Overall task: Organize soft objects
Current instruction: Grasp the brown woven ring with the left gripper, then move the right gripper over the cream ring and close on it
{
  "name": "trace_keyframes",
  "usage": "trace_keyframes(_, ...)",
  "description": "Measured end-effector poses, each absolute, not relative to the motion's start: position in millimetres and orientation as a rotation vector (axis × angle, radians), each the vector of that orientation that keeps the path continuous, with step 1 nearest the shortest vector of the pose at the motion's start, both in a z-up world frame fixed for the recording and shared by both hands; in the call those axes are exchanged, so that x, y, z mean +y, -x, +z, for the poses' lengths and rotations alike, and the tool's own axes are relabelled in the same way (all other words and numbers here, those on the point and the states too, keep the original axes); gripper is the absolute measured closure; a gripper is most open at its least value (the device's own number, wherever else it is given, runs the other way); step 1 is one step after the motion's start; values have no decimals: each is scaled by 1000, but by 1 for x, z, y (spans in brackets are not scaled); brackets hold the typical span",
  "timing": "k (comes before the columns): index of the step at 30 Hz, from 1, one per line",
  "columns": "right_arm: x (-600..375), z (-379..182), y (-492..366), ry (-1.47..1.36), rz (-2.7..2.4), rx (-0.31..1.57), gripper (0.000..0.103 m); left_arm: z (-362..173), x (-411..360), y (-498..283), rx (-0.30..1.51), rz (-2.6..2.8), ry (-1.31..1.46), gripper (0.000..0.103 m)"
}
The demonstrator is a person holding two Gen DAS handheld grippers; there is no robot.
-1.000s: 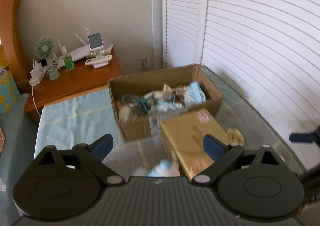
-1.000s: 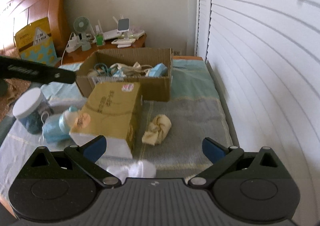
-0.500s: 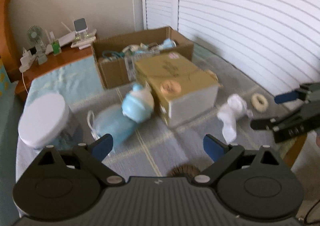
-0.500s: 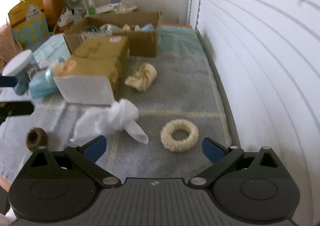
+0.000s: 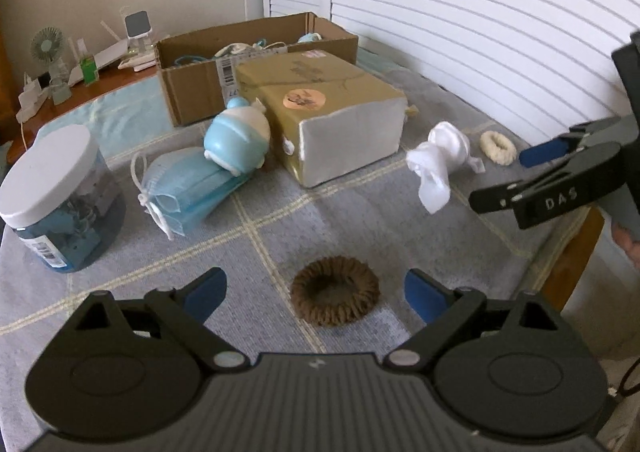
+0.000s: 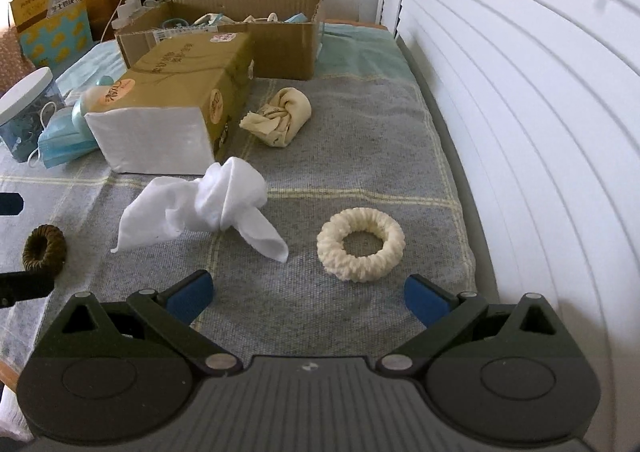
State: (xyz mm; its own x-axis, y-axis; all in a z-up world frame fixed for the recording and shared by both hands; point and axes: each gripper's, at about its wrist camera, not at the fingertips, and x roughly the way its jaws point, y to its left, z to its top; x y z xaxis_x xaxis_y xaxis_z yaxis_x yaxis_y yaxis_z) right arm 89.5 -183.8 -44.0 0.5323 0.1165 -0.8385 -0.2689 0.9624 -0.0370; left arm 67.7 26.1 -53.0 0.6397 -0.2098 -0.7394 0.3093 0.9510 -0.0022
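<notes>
A brown scrunchie [image 5: 335, 290] lies on the grey blanket [image 5: 260, 252] between the wide-set fingertips of my left gripper [image 5: 314, 290], whose jaws are closing without touching it. A cream scrunchie [image 6: 360, 246] lies just ahead of my right gripper [image 6: 308, 292], which is open and empty. A knotted white cloth [image 6: 212, 208] sits left of it, and a rolled cream cloth [image 6: 280, 116] lies farther back. In the left wrist view the right gripper [image 5: 508, 176] hovers near the white cloth [image 5: 438, 156].
An open cardboard box [image 6: 280, 40] with soft items stands at the back, a closed tan box [image 6: 176, 92] in front of it. Blue face masks [image 5: 188, 184], a blue toy [image 5: 236, 136] and a white-lidded jar [image 5: 60, 192] lie left. Louvred doors [image 6: 520, 92] line the right.
Both grippers have come down and tipped toward the blanket. The left one has swung from the cardboard box to the brown scrunchie; the cream scrunchie has come into view before the right one.
</notes>
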Motion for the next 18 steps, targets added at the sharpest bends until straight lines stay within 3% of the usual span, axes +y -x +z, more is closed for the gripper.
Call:
trace_keyframes(5, -185, -45, -86, 166, 230, 968, 0, -57, 25, -66, 846, -309, -131, 29)
trace_keyframes(9, -186, -46, -83, 164, 231, 951, 0, -58, 23, -62, 835, -313, -113, 37)
trace_keyframes(11, -187, -46, -81, 163, 234, 936, 0, -57, 21, -60, 826, -319, -109, 51)
trace_keyframes(13, -187, -46, -80, 161, 234, 925, 0, -57, 19, -61, 819, -319, -109, 57)
trace_keyframes(18, -188, -46, -78, 159, 233, 910, 0, -56, 21, -67, 821, -294, -85, 58)
